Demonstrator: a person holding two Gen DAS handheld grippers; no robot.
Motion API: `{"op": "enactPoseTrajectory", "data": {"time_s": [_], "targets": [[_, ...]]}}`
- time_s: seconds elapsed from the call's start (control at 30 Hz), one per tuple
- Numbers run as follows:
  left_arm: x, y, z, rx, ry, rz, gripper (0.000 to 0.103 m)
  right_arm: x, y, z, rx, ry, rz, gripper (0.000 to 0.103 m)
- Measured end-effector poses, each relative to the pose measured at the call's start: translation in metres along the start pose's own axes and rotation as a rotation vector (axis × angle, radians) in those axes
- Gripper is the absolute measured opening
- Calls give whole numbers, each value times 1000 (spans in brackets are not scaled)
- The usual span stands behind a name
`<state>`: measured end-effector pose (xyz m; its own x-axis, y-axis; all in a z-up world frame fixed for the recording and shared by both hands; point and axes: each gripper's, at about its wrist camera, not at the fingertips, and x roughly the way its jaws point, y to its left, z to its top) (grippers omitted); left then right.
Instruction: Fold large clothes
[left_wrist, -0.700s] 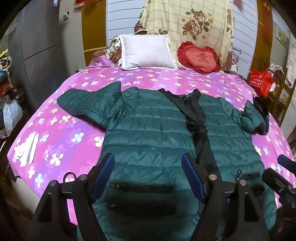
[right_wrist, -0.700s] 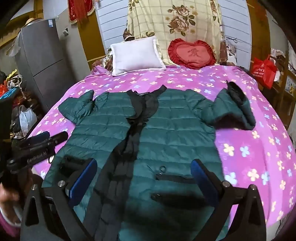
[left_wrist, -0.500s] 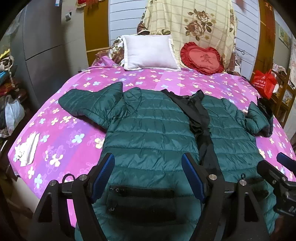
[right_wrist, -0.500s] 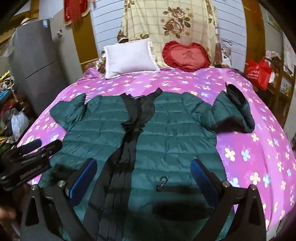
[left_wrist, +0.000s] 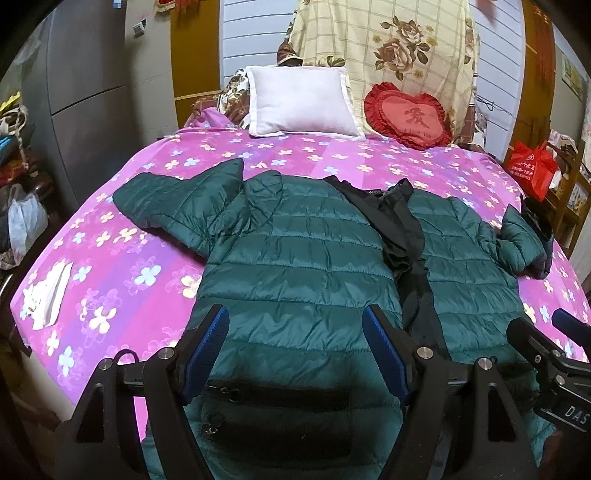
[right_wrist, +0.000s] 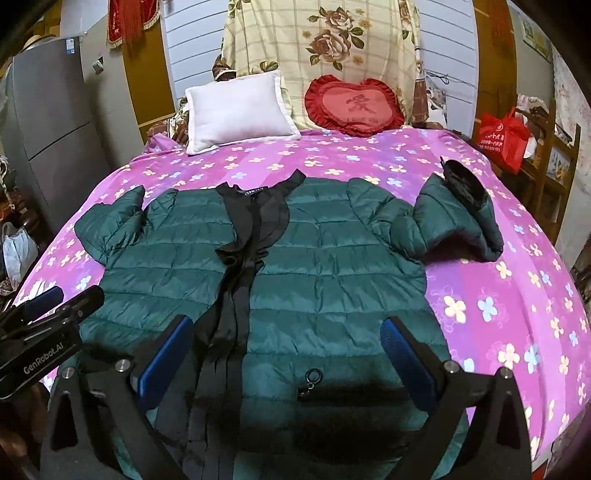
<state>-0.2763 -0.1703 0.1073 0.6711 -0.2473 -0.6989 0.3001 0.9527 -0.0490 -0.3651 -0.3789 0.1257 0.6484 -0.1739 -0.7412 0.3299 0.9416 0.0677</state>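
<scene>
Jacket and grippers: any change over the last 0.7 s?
Both open grippers, left gripper and right gripper, have tilted up and eased forward over the hem; nothing gripped or released. The green jacket lies flat as before, pillow and heart cushion unmoved.

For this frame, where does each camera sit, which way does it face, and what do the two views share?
Left wrist: on the left tool, over the hem of the dark green quilted jacket, facing the headboard; its blue-padded fingers stand apart, and the right tool shows at the right edge.
Right wrist: on the right tool, same heading, further right; the left tool shows at the left edge.
Shared: jacket, purple flowered bedsheet, white pillow, red heart-shaped cushion.
</scene>
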Motion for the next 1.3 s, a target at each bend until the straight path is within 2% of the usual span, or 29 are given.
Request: {"op": "enactPoseTrajectory", "data": {"time_s": [0.2, 0.47, 1.3], "targets": [[3, -2, 0, 3, -1, 7, 50, 7, 0, -2, -12, -10, -24, 102], [6, -2, 1, 0, 4, 10, 50, 17, -1, -4, 19, 8, -1, 102], [27, -3, -5, 2, 24, 25, 50, 38, -1, -4, 16, 12, -20, 102]]}}
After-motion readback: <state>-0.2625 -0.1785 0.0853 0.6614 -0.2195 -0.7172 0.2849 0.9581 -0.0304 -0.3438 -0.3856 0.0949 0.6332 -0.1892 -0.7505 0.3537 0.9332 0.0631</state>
